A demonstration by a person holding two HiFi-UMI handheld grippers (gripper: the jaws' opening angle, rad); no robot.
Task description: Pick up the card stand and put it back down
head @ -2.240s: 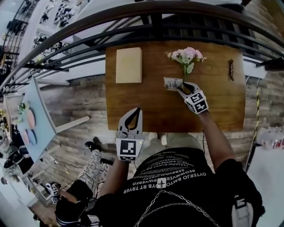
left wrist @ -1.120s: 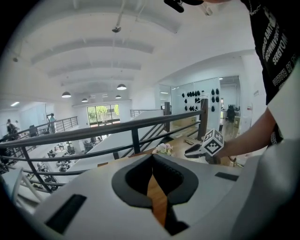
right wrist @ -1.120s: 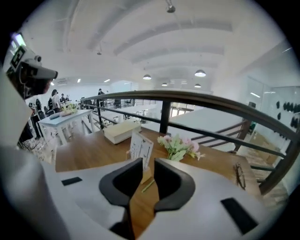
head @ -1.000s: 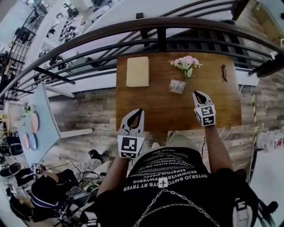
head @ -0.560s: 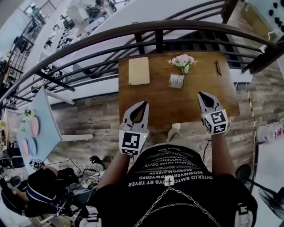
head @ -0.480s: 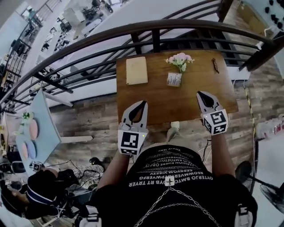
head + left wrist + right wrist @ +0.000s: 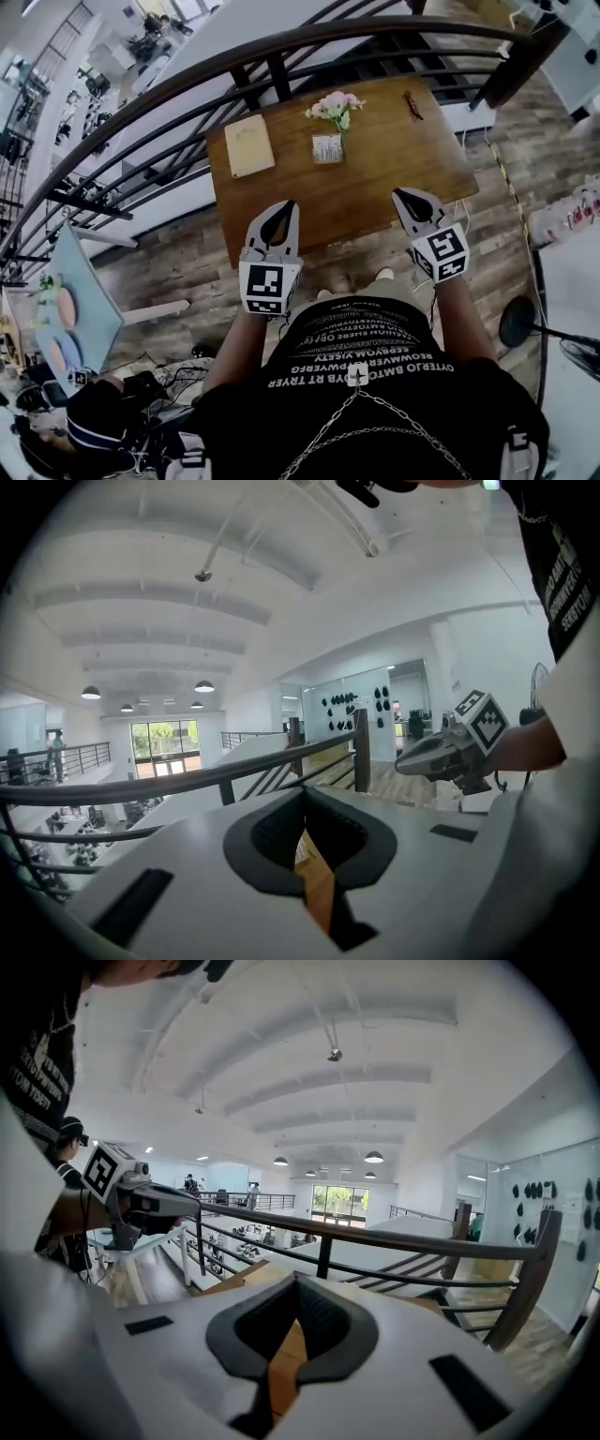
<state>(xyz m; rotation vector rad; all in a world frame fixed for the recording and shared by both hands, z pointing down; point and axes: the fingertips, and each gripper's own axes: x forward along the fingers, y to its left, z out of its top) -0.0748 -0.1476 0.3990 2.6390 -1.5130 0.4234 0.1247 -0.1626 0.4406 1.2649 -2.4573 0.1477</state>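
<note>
Card stand [image 7: 326,148] sits on the tabletop [image 7: 375,183] beside flowers [image 7: 334,106]; your left tongs [image 7: 283,208] and right tongs [image 7: 403,195] are clenched, empty.

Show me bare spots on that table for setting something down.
Widest bare stretch: the near half of the table, between the card stand and the front edge. Another lies right of the card stand, short of the small dark item at the far edge. Crowded: the far side, with the tan book at left and flowers right behind the card stand.

Wooden table [image 7: 375,178], dark railing [image 7: 375,1238], plank floor [image 7: 169,272]
</note>
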